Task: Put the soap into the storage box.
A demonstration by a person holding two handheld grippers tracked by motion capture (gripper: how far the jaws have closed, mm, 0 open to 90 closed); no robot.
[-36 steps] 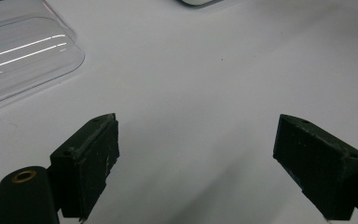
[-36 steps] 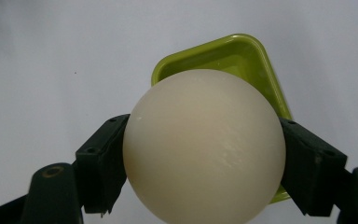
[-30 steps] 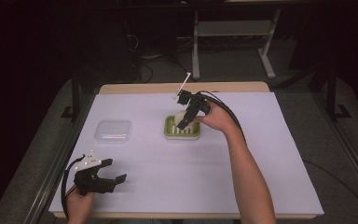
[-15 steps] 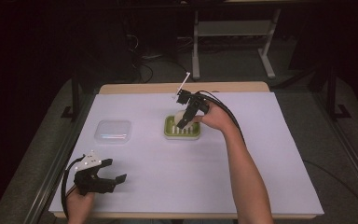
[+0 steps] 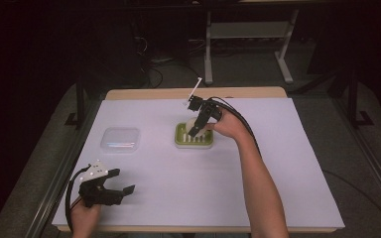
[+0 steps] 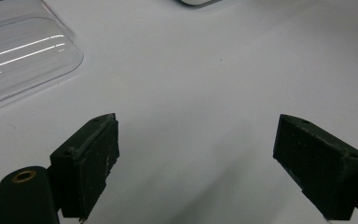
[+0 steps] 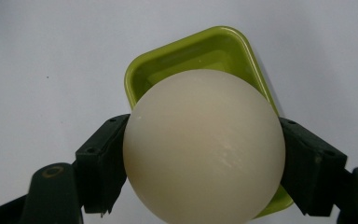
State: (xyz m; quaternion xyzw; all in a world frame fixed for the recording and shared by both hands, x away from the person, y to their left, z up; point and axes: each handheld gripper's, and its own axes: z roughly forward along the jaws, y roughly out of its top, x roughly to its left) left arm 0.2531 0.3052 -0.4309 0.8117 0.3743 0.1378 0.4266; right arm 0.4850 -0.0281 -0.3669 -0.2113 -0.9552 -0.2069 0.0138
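In the right gripper view, the right gripper (image 7: 204, 154) has its two black fingers (image 7: 100, 163) pressed against either side of a smooth cream-white ball (image 7: 204, 147), which sits between them at the centre of the frame and hides most of a lime-green rounded-square plastic tray (image 7: 186, 46) lying beneath it on the white-covered desk (image 7: 37, 70). In the high view the same gripper (image 5: 196, 125) hangs at the centre of the frame, tilted down over the green tray (image 5: 194, 140), with the ball (image 5: 191, 122) a pale spot at its tip just above the tray's far edge; whether the ball touches the tray cannot be told. The left gripper (image 5: 110, 190) sits low in the lower left of the high view, held in a hand (image 5: 85, 218) at the desk's near edge. In the left gripper view its fingers (image 6: 87, 163) stand wide apart with nothing between them but bare desk surface, and a clear plastic lidded container (image 6: 21, 56) lies in the upper left of that frame, apart from the fingers. Compared with half a second ago, both grippers, the tray and the clear container (image 5: 120, 140) sit in the same places in the high view, with no visible shift.
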